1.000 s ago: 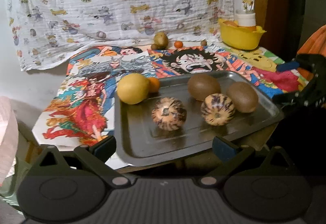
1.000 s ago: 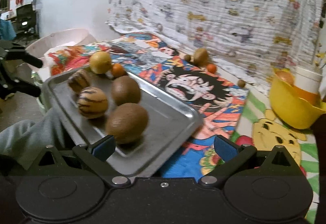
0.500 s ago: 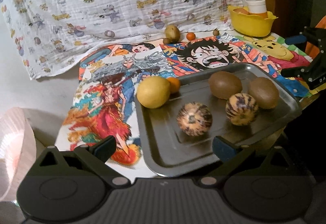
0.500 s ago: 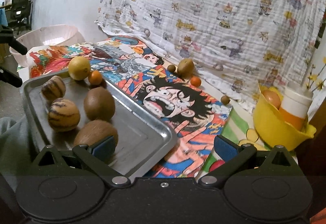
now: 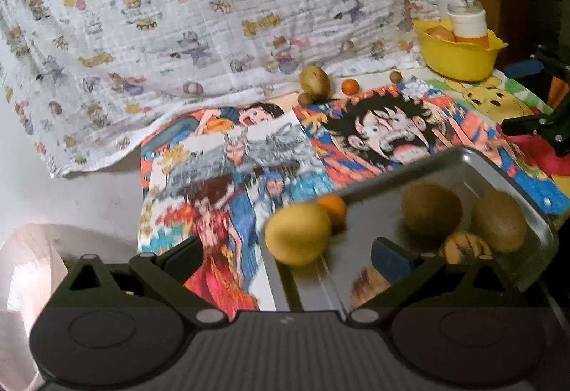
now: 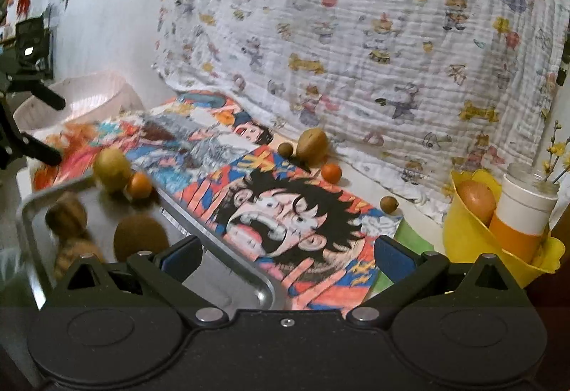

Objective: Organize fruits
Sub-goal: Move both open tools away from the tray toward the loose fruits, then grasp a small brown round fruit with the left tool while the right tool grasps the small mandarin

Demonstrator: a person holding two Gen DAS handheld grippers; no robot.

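Both tools sit wide with nothing between the fingers. The tray (image 5: 534, 213) is right in front of the left tool (image 5: 285, 252), a bit to its right, holding two kiwis (image 5: 431, 209), two striped melons (image 5: 463, 245), a lemon (image 5: 297, 234) and a small orange (image 5: 333, 209), all blurry. Ahead and to the right of the right tool (image 6: 286, 252), the yellow bowl (image 6: 466, 234) holds a cup (image 6: 523, 213) and an orange fruit (image 6: 475, 200). More fruit is loose at the back of the counter (image 6: 413, 213).

Left claw (image 5: 286, 254) gapes wide above the blurred fruit tray (image 5: 534, 216).
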